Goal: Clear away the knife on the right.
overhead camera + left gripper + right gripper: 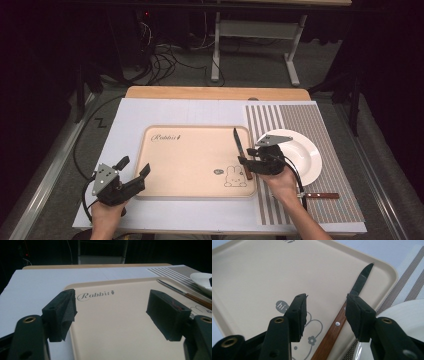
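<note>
- The knife lies along the 3 o'clock edge of the beige tray, blade toward 12 o'clock, wooden handle toward 6.
- The right tool hovers over the handle, jaws apart and off it.
- The right gripper view shows the handle's rivets and the blade tip by the tray's corner.
- The left tool sits at the tray's 8 o'clock corner, jaws wide apart, holding nothing.
- The high view shows a white plate at 3 o'clock and a second knife on the striped mat.
</note>
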